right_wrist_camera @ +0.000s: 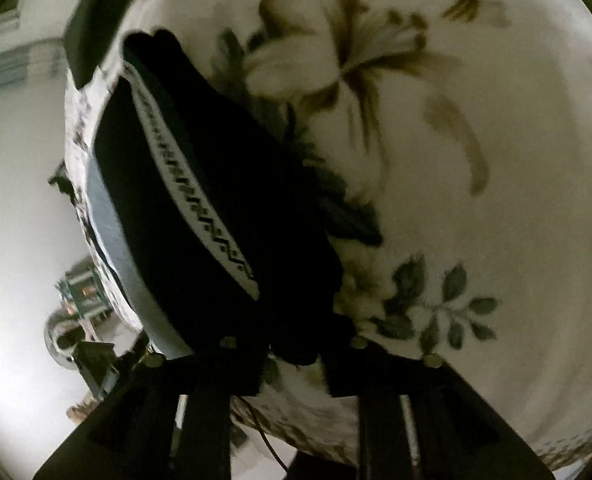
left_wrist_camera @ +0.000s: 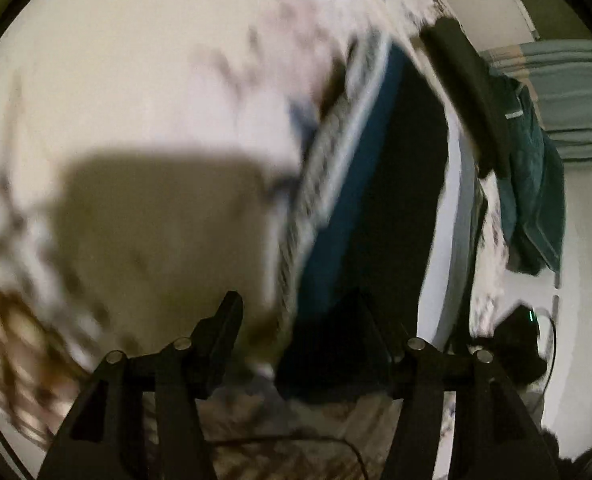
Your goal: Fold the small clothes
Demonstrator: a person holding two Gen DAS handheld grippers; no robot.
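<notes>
A small dark blue garment [left_wrist_camera: 359,208] with a white patterned waistband [left_wrist_camera: 327,152] hangs stretched between my two grippers above a white floral bedsheet [left_wrist_camera: 136,80]. In the left wrist view my left gripper [left_wrist_camera: 296,320] has its fingers [left_wrist_camera: 224,328] closed on the garment's near end, and the right gripper's dark body [left_wrist_camera: 467,96] holds the far end. In the right wrist view the garment [right_wrist_camera: 216,208] and its waistband [right_wrist_camera: 192,188] run up from my right gripper [right_wrist_camera: 292,352], which is shut on the cloth.
The floral bedsheet [right_wrist_camera: 455,140] fills most of both views. A teal cloth [left_wrist_camera: 535,192] hangs at the right over a striped surface. A dark device with a green light [left_wrist_camera: 523,332] and a cable sit low right. Small cluttered items [right_wrist_camera: 80,300] lie beyond the bed's edge.
</notes>
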